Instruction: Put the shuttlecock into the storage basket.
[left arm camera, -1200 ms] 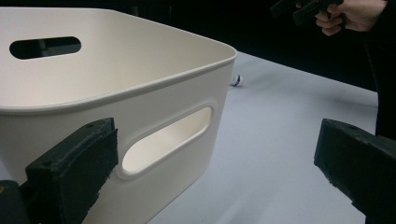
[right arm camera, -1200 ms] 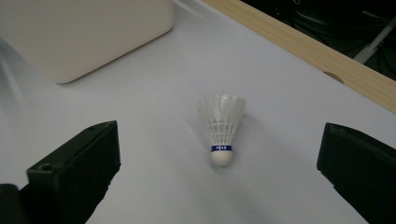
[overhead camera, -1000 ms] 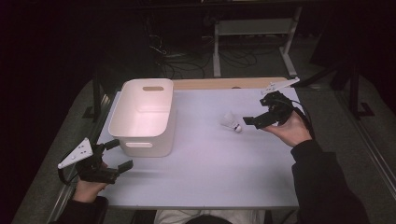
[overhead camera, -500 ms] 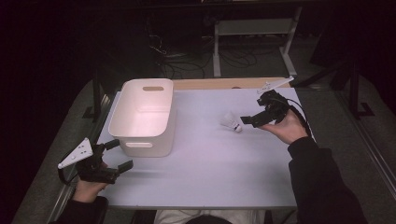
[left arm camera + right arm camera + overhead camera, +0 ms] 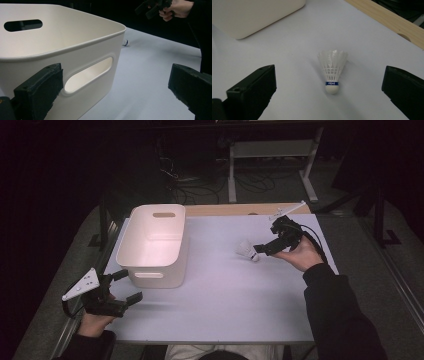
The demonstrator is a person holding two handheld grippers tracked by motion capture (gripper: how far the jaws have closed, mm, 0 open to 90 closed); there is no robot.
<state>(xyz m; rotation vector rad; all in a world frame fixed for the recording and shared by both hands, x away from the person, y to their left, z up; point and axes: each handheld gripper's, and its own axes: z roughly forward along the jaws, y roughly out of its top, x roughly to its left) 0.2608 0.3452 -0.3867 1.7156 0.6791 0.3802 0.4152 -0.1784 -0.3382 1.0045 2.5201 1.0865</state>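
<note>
- Shuttlecock (image 5: 332,73) lay on its side on the white table (image 5: 225,295), at about 2 o'clock from the table's middle, cork toward the right gripper (image 5: 263,248)
- It looked very light, with crushable feathers; the firm cork base seemed the safest place to pinch
- Right gripper's jaws stood wide apart, empty, flanking it without touching
- Left gripper (image 5: 124,286), at 8 o'clock, was also open and held nothing
- White bin (image 5: 150,251) sat at 10 o'clock, well apart; nothing blocked the way

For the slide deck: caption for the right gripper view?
Open right gripper lined up on a white shuttlecock lying on the table.
</note>
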